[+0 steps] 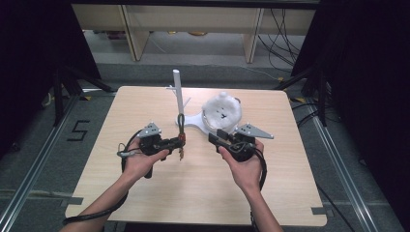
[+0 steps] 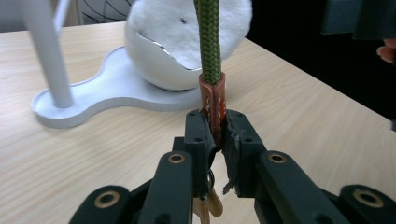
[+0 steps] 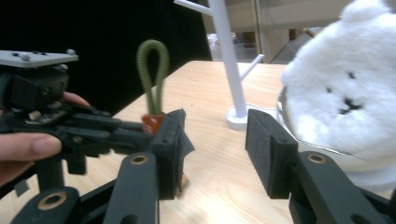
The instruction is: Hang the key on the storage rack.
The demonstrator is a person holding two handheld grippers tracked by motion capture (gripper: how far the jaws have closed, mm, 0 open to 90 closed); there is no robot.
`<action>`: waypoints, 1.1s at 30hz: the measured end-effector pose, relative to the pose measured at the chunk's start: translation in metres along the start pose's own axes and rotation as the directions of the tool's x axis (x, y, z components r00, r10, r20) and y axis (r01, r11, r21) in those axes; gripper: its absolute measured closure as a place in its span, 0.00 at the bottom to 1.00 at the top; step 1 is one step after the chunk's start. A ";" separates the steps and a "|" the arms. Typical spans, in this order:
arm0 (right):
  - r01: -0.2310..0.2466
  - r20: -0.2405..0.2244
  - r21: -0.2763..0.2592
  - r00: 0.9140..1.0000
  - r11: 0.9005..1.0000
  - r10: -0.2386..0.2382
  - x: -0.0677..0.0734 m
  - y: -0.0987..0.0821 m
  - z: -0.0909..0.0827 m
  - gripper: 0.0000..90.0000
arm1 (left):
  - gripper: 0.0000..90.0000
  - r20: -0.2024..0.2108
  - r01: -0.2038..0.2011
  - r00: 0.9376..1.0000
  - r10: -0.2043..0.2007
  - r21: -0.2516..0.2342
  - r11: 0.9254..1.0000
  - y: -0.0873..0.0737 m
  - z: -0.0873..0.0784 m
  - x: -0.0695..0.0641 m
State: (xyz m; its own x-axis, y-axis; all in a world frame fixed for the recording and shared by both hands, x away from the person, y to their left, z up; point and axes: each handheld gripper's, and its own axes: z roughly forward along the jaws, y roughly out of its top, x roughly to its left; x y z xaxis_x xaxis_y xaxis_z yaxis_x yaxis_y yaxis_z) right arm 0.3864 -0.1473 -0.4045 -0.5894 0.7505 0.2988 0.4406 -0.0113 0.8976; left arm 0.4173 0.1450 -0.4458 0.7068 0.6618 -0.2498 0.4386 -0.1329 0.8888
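Note:
My left gripper (image 1: 181, 141) (image 2: 215, 126) is shut on a key strap: its pads pinch the strap's brown sleeve (image 2: 212, 95), and the green cord loop (image 1: 181, 123) (image 2: 210, 42) (image 3: 152, 70) stands upright above them. A small tan piece (image 1: 180, 153) hangs below the jaws. A little to the right, my right gripper (image 1: 216, 136) (image 3: 215, 135) is open, and nothing is between its jaws. It points toward the strap, a short gap away. Behind both stands a white hook stand, with its pole (image 1: 178, 94) (image 3: 229, 60) rising from a flat base (image 2: 107, 93).
A white fluffy bear-faced plush (image 1: 221, 112) (image 2: 187, 32) (image 3: 345, 93) sits on the right lobe of the stand's base, close beyond my right gripper. The wooden table (image 1: 193, 193) has open room in front of the hands. Dark curtains flank both sides.

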 end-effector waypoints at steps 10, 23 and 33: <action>-0.002 0.058 -0.002 0.998 1.000 0.003 -0.017 -0.011 -0.014 0.61 | 0.89 -0.096 0.008 0.995 -0.009 -0.016 1.000 0.002 -0.015 0.019; 0.018 0.119 -0.038 0.993 0.999 -0.014 -0.034 -0.024 -0.030 0.60 | 0.89 -0.219 0.008 0.976 -0.017 -0.038 0.999 0.011 -0.025 0.040; 0.005 0.141 -0.035 0.990 0.999 0.000 -0.043 -0.034 -0.037 0.59 | 0.89 -0.264 0.025 0.964 -0.038 -0.053 0.998 0.014 -0.023 0.053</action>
State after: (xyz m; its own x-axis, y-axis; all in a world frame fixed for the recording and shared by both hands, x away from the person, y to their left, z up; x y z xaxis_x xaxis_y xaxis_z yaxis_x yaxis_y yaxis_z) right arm 0.3717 -0.2040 -0.4354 -0.4886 0.8359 0.2500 0.4134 -0.0306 0.9100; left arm 0.4481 0.1949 -0.4374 0.5180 0.8376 -0.1736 0.4266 -0.0770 0.9012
